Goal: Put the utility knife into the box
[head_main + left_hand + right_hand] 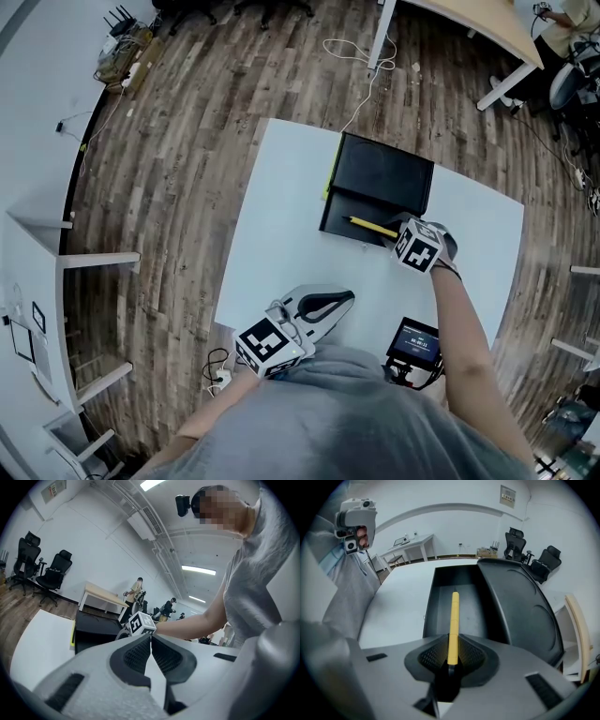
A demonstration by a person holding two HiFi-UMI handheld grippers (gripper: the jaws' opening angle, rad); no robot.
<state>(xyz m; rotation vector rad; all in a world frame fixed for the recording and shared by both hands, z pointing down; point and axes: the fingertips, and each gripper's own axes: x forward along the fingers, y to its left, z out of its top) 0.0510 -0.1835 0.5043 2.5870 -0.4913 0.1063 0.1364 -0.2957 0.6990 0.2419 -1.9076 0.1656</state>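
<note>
My right gripper (451, 654) is shut on a yellow utility knife (453, 625), which sticks forward over the open tray of the black box (461, 603). In the head view the knife (372, 226) hangs across the box's near compartment (356, 217), with the right gripper (398, 232) at its right end. The box's lid (386, 173) lies open behind. My left gripper (345, 299) rests near the table's front edge, jaws shut with nothing between them (151, 648).
The white table (281, 234) carries the box at its far middle. A small black device with a lit screen (415, 342) sits near the front right edge. Wooden floor surrounds the table; desks and office chairs stand further off.
</note>
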